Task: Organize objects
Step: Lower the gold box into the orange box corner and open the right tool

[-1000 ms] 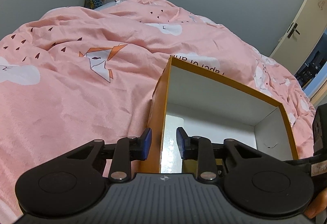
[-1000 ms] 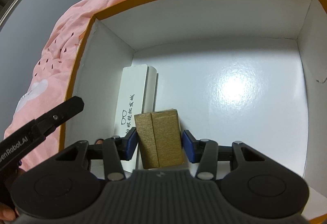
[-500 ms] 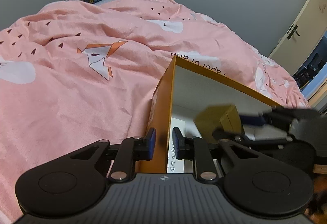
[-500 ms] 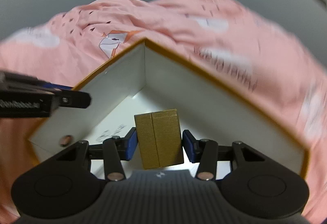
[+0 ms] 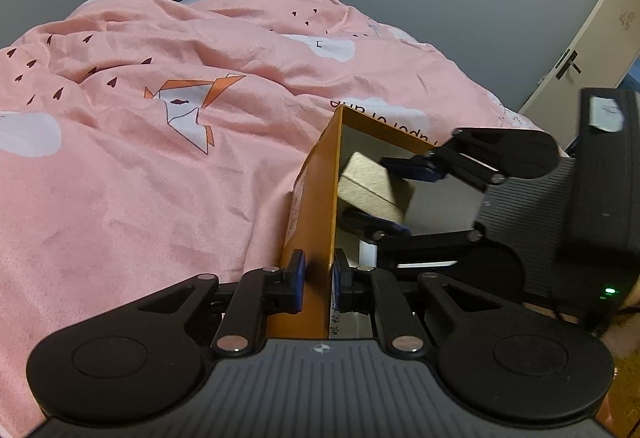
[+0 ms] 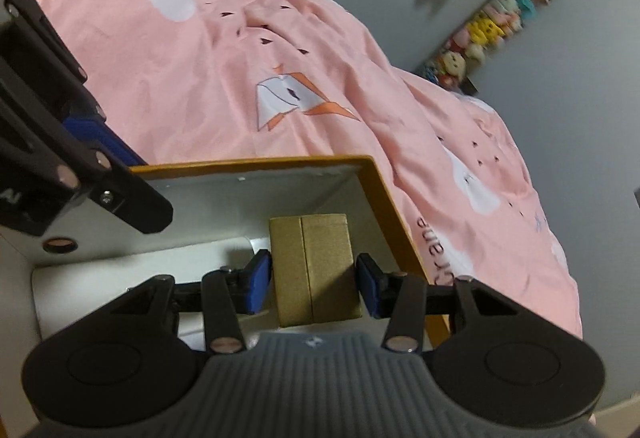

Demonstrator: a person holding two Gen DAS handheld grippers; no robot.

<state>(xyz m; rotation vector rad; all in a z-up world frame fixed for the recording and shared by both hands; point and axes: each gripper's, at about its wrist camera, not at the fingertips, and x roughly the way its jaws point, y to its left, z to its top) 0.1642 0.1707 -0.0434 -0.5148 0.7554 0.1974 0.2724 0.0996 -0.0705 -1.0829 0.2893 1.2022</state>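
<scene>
A pink duvet covers the bed; on it sits an orange box with a white inside. The left gripper pinches the box's wall. The right gripper clamps a gold carton — held above the box's open top.

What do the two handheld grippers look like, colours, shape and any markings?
Both match: the left gripper and right gripper have matte black linkage arms with silver rivets, blue pads on the fingertips, two round black discs and a ribbed grey housing bearing a small white logo. The right one's body carries a white label and a green light.
</scene>
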